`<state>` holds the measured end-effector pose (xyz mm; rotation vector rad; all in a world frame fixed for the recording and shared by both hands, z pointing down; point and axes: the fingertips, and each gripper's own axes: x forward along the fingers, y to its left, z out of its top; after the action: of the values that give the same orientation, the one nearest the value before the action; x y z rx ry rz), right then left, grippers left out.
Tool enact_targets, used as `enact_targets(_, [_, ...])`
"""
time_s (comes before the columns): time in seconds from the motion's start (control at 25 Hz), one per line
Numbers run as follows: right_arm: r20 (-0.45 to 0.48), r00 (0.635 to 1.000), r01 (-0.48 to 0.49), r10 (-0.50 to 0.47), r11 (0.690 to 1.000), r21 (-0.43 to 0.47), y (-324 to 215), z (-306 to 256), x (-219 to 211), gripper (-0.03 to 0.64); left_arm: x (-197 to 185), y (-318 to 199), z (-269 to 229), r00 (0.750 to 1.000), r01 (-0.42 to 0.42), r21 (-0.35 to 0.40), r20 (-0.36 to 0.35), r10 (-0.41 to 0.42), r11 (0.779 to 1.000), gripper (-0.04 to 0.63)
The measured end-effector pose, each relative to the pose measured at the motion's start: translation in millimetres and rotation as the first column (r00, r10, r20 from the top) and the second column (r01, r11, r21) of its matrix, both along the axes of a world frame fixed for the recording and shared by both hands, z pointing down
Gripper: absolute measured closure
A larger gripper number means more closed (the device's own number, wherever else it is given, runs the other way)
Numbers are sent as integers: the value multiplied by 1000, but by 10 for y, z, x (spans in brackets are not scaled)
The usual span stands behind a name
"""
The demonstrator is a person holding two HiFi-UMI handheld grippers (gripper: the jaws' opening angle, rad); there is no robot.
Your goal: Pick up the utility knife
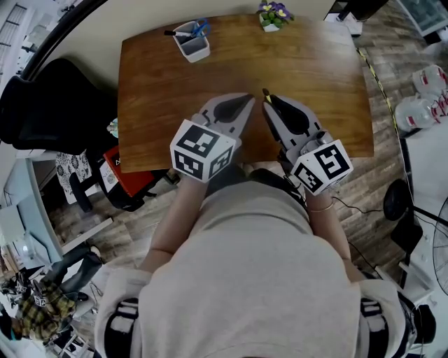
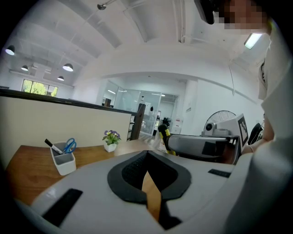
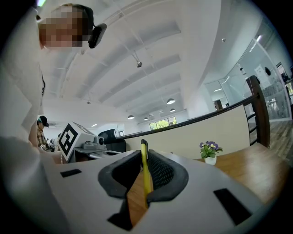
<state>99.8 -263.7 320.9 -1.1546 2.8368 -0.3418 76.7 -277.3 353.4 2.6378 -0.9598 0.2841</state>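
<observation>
The utility knife (image 1: 267, 93) is yellow and black and sticks forward out of my right gripper (image 1: 271, 103). That gripper hovers over the near part of the wooden table (image 1: 175, 91) and is shut on the knife. In the right gripper view the knife's thin yellow edge (image 3: 145, 176) stands upright between the dark pads. The left gripper view shows its yellow-and-black tip (image 2: 164, 135) off to the right. My left gripper (image 1: 245, 101) is close beside the right one, shut, and holds nothing. Only table wood shows between its pads (image 2: 130, 171).
A white pen holder (image 1: 192, 43) with a marker and blue scissors stands at the table's far left. A small potted flower (image 1: 273, 15) sits at the far edge. A black office chair (image 1: 49, 105) is left of the table.
</observation>
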Motion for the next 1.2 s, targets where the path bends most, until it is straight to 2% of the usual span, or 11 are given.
enact_targets(0.4, [-5,1000,21,-21,1000,-5,37,24,-23,552,-41,34,67,1000,11,-38,-28,-12,999,581])
enact_targets(1.2, [-21,1000,13,-12,1000,6,25,23,-85,554,-71,52,75,999,-5,-37,-38,4,999,581])
